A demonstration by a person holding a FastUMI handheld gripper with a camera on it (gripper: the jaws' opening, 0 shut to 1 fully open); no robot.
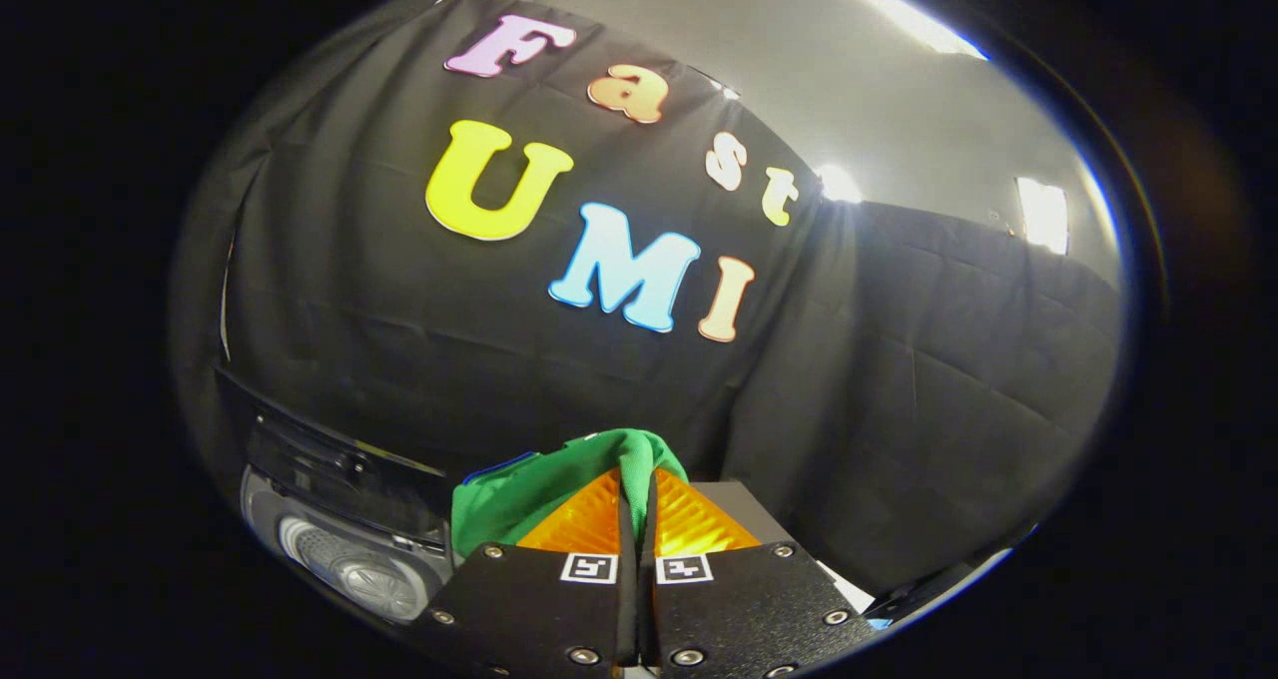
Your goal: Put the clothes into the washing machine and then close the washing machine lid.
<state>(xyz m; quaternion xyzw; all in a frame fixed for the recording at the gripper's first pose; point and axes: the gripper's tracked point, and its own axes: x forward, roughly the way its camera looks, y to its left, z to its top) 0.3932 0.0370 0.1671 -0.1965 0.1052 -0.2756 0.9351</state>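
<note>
Here, black cloth [899, 359] walls the booth behind, and the washer [344, 549], its lid [329, 464] raised and drum showing, sits below and beside the gripper [636, 484]. Its fingers are clamped on the green garment [529, 494], which bunches over their tips.

green garment [519, 494], black cloth wall [399, 339]
</note>
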